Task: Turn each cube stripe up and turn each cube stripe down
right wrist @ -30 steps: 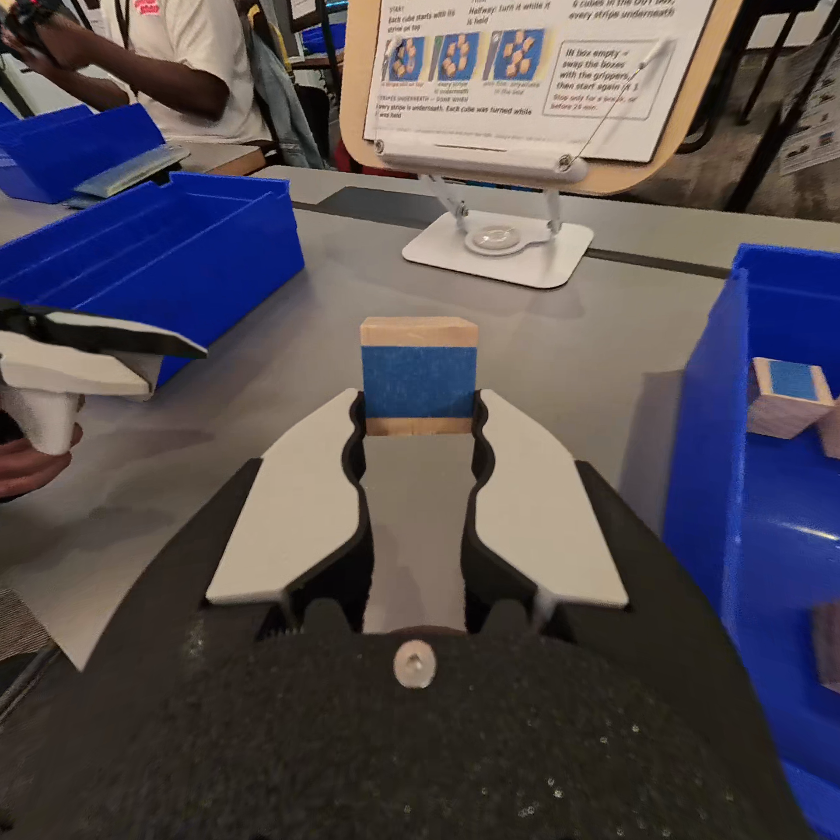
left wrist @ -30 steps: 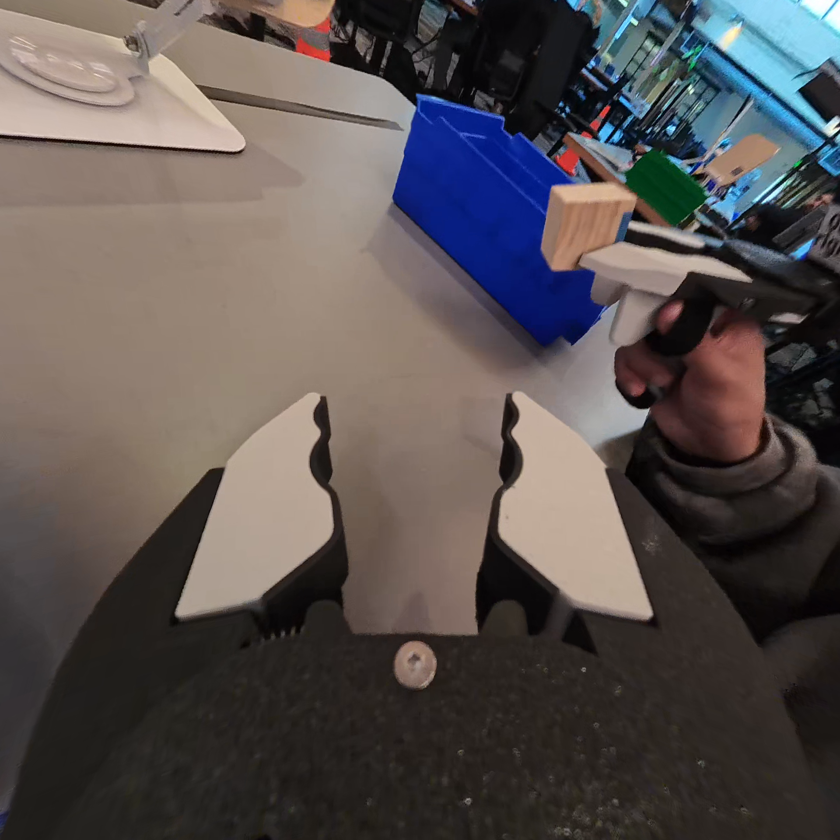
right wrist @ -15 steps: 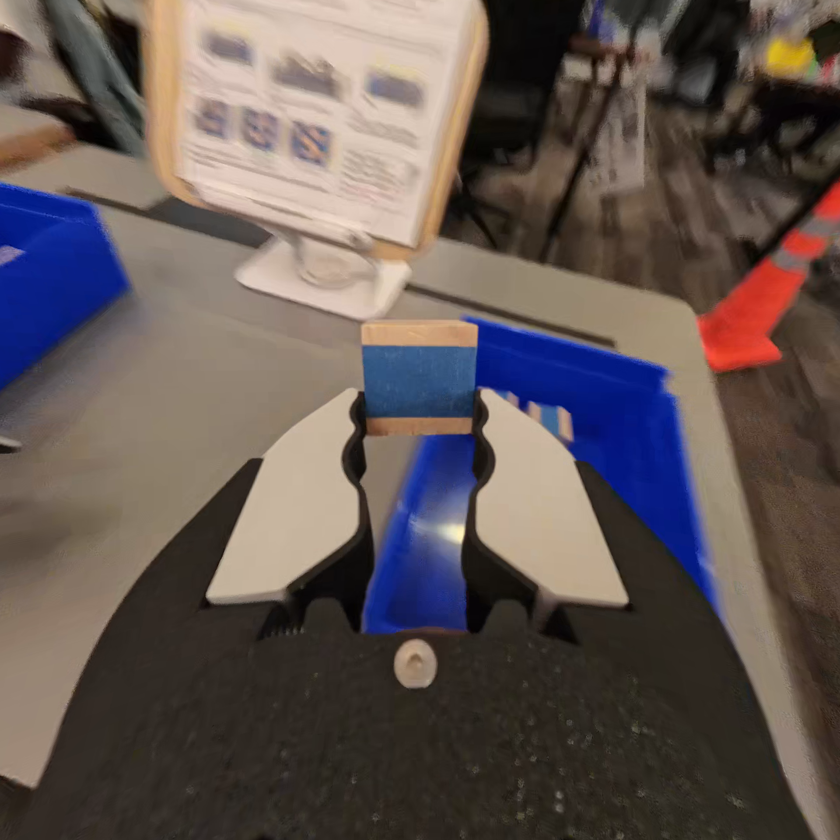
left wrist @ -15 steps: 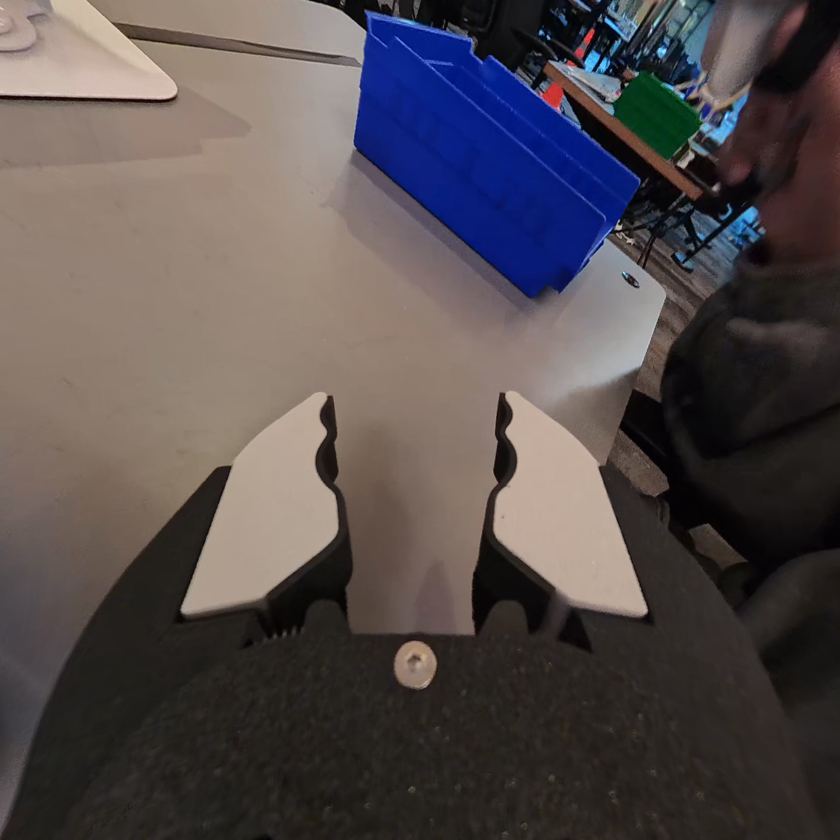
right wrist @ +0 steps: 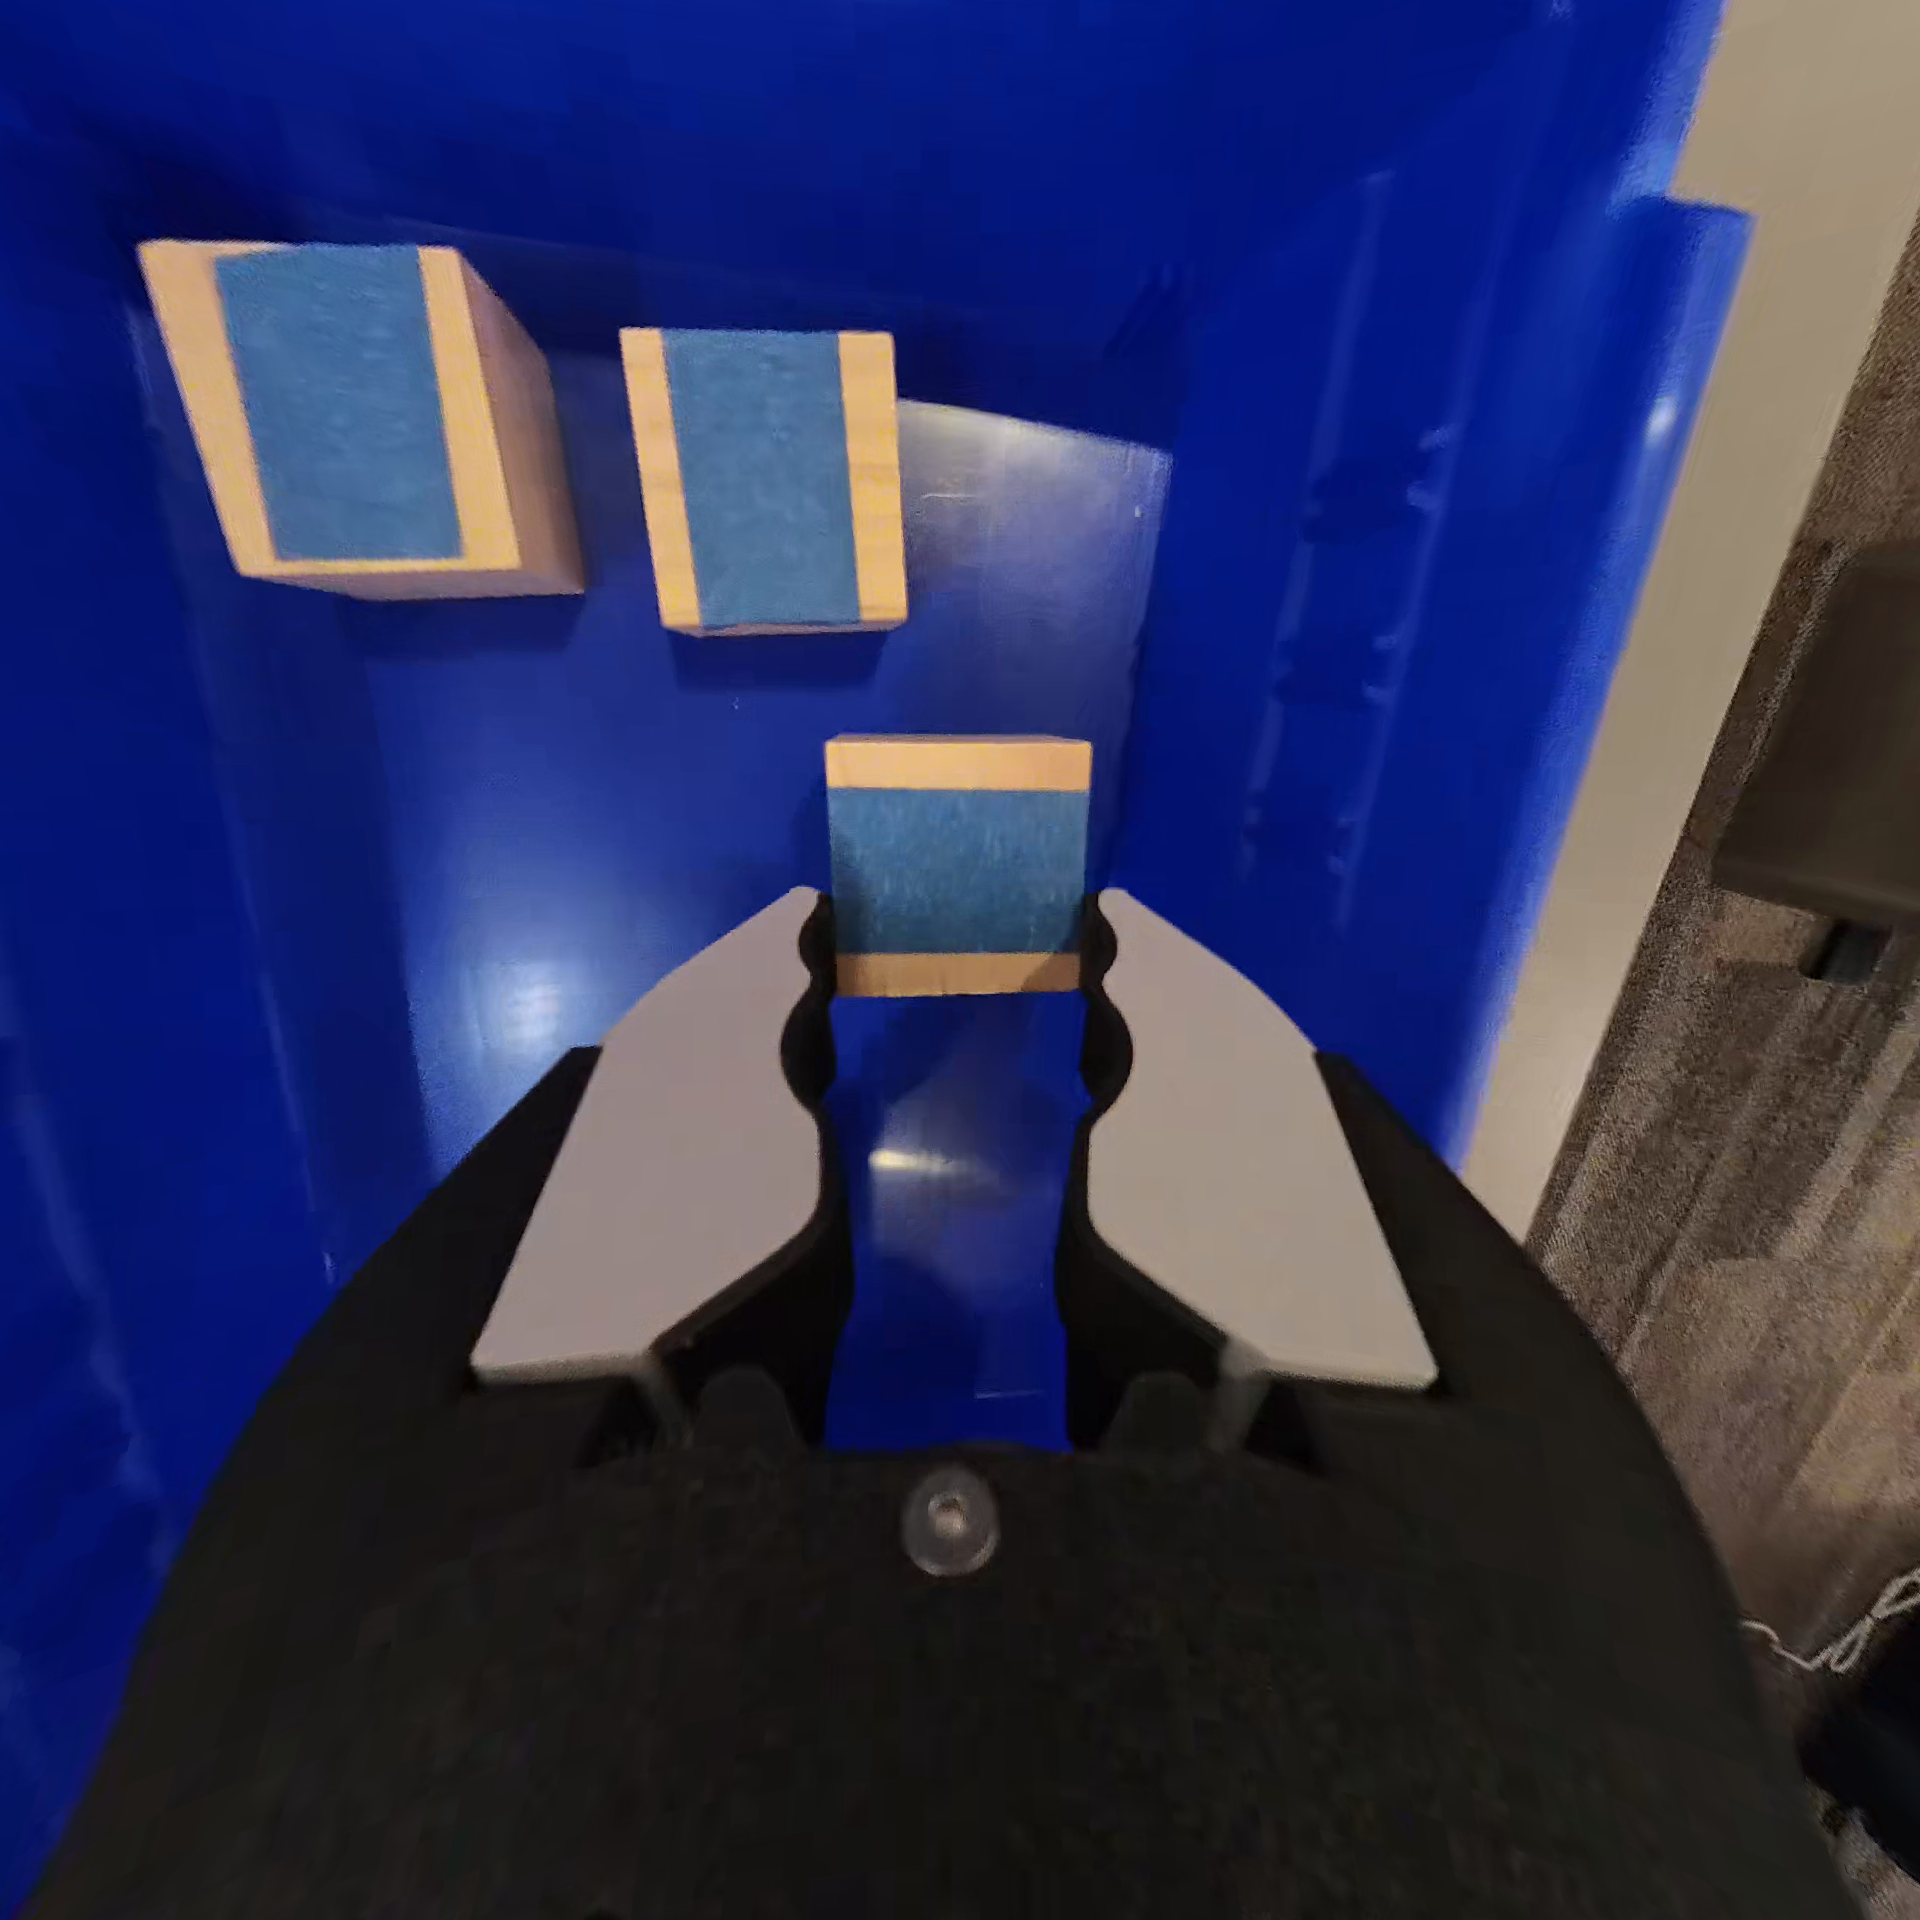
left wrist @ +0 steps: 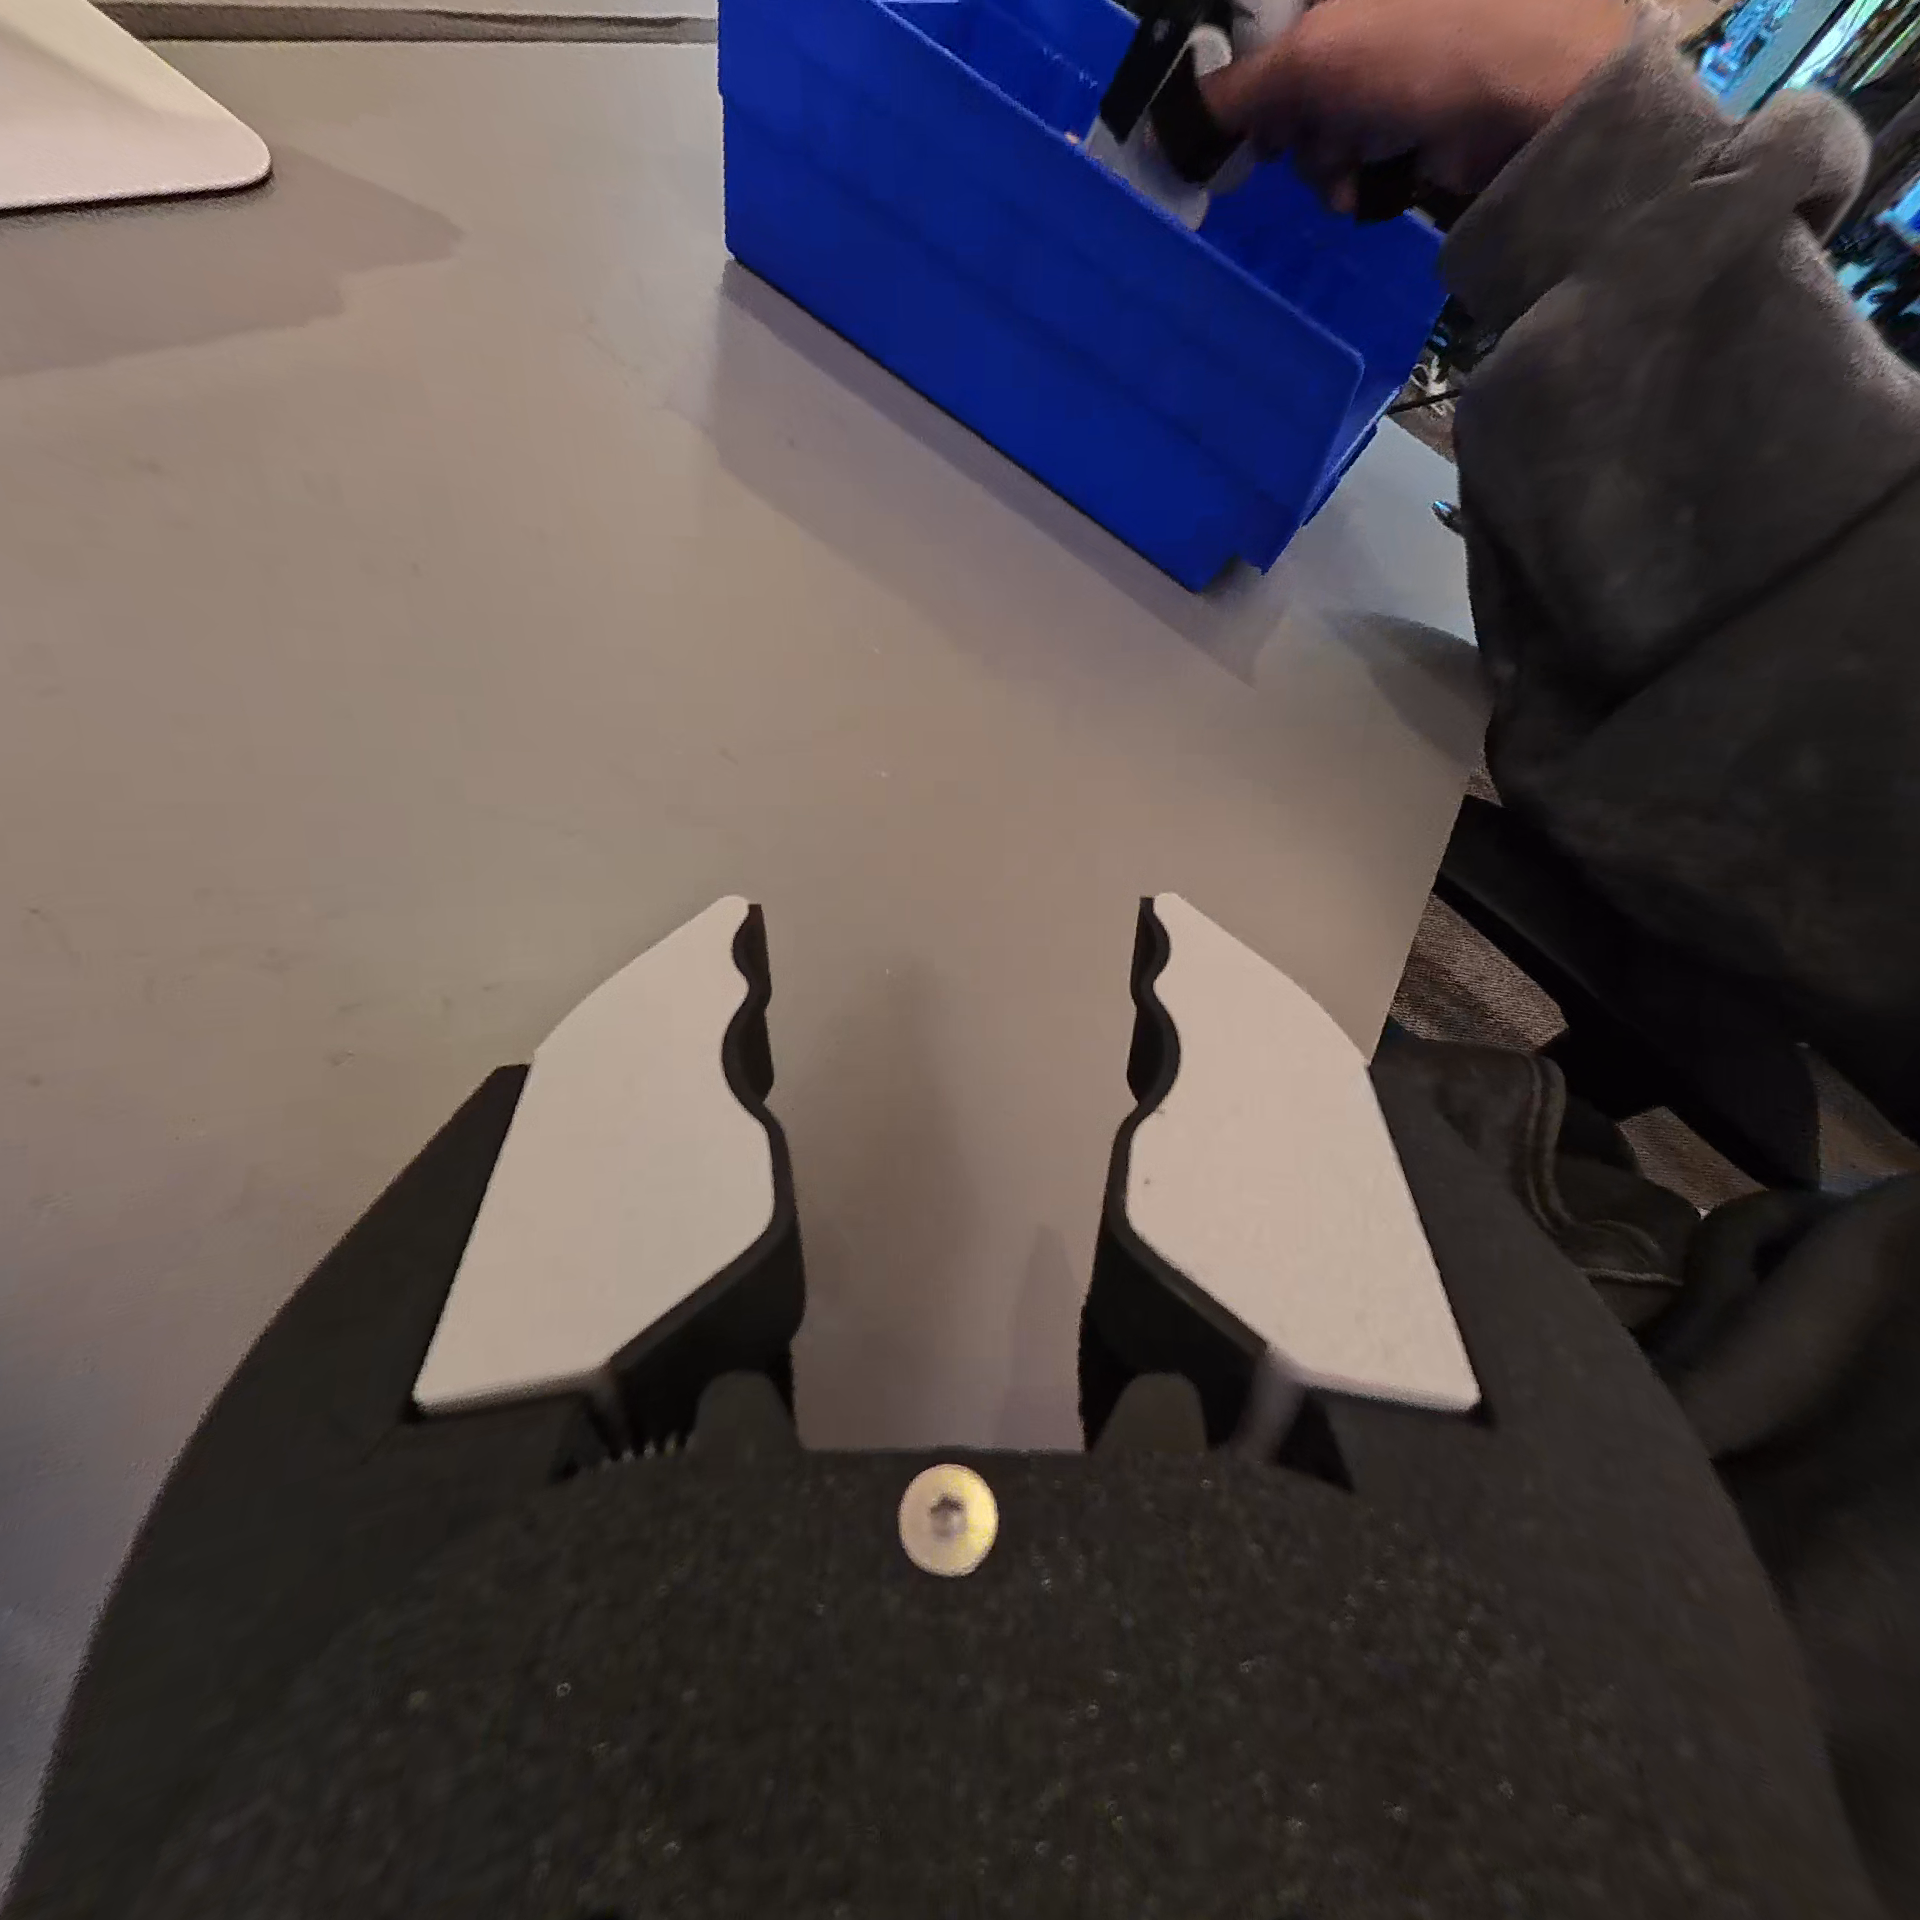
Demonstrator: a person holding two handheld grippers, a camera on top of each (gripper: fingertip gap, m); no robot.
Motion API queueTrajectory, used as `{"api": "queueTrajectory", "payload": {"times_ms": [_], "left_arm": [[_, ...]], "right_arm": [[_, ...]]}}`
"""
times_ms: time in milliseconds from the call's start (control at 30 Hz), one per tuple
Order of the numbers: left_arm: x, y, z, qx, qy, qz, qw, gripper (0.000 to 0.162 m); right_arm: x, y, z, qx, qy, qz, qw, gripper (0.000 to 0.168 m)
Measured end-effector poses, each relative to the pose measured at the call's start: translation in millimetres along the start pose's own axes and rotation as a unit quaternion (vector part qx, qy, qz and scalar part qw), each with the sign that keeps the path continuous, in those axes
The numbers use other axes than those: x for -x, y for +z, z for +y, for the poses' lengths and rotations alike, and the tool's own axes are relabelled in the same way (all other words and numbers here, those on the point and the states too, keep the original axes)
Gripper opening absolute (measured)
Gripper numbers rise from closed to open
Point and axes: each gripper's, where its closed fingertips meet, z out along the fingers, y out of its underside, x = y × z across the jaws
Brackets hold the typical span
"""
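Observation:
My right gripper (right wrist: 956, 904) is shut on a wooden cube (right wrist: 958, 862) with its blue stripe facing the camera, held inside a blue bin (right wrist: 312, 935) and pointing down at its floor. Two more cubes lie on the bin floor with blue stripes up, one at the far left (right wrist: 343, 416) and one beside it (right wrist: 764, 478). My left gripper (left wrist: 948, 914) is open and empty over the grey table (left wrist: 416, 623). In the left wrist view the same blue bin (left wrist: 1018, 312) stands at the far right, with the hand (left wrist: 1382, 94) and the right gripper reaching into it.
A white stand base (left wrist: 104, 125) lies at the far left of the table. The table's right edge (left wrist: 1423, 883) is near the left gripper, with a dark sleeve (left wrist: 1683, 520) beyond it. Carpeted floor (right wrist: 1766, 935) shows to the right of the bin.
My right gripper has swung right with the cube and dipped into the blue bin, now pointing down at its floor. The left gripper stayed open and turned slightly toward the bin.

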Motion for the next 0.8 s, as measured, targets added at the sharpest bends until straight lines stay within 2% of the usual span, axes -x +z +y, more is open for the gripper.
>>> {"api": "queueTrajectory", "payload": {"times_ms": [133,333,400,500,600,633,700,733,800], "left_arm": [[-0.9,1.1,2.6,0.005,-0.011,0.012,1.000,0.066],[-0.8,2.2,5.4,0.012,-0.019,0.018,1.000,0.067],[-1.1,1.6,4.8,0.010,-0.018,0.017,1.000,0.067],[-1.3,1.2,5.0,0.011,-0.015,0.012,1.000,0.067],[-0.2,2.7,7.1,0.015,-0.013,0.009,1.000,0.067],[0.2,3.5,7.7,0.017,-0.013,0.009,1.000,0.067],[0.4,5.2,9.2,0.019,-0.016,0.011,1.000,0.067],[0.3,6.0,10.1,0.022,-0.017,0.012,1.000,0.067],[0.3,6.7,11.2,0.023,-0.016,0.010,1.000,0.067]], "right_arm": [[-4.2,13.3,4.6,0.014,0.000,0.031,0.999,0.045],[-5.5,23.3,11.3,0.002,0.005,0.037,0.999,0.046],[-6.2,23.2,14.6,0.003,-0.007,0.048,0.999,0.060],[-5.0,-1.3,15.3,-0.035,-0.015,0.077,0.996,0.072],[18.5,-59.7,8.4,-0.162,-0.011,0.065,0.985,0.072],[36.1,-82.7,5.1,-0.221,-0.016,0.041,0.974,0.071],[98.5,-125.6,5.2,-0.338,-0.051,-0.072,0.937,0.067],[141.3,-146.5,11.3,-0.387,-0.072,-0.163,0.904,0.063],[228.0,-184.6,40.3,-0.446,-0.120,-0.360,0.811,0.063]]}}
